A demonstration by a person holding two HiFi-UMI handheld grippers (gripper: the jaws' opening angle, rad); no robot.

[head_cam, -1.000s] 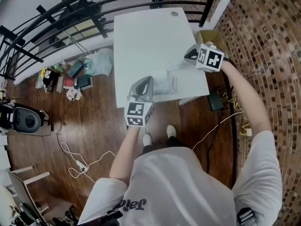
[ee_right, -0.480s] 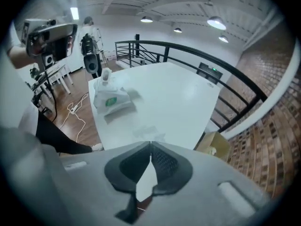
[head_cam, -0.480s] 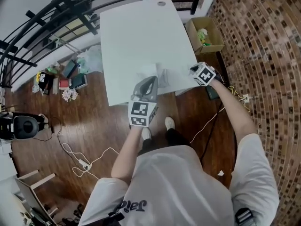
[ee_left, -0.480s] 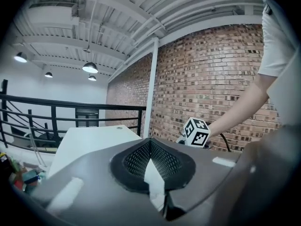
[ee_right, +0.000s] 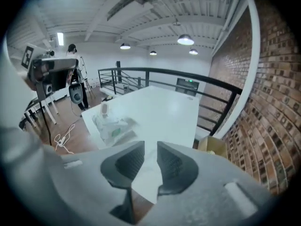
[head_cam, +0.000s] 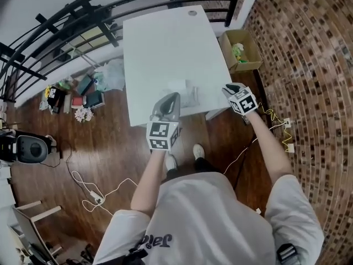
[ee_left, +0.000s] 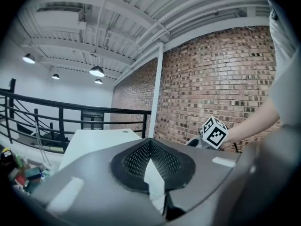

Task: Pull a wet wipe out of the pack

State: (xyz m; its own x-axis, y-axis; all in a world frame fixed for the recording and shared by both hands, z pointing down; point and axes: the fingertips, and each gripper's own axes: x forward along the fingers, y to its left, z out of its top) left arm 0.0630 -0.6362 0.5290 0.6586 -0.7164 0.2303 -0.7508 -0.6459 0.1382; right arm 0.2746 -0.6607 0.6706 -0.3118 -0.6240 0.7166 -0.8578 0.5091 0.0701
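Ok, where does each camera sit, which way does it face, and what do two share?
Head view: on the person's head, facing steeply down at the white table and wipe pack; shows arms, left gripper, right gripper.
Left gripper view: on that gripper, facing roughly level toward the brick wall; jaws together, right forearm visible.
Right gripper view: on that gripper, facing down across the table; jaws just opening, nothing between.
Shared: the wipe pack, in head and right gripper views.

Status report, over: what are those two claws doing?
Left gripper shut, empty. Right gripper just opening, nothing between jaws. Wipe pack on white table, apart from both. No obstruction.
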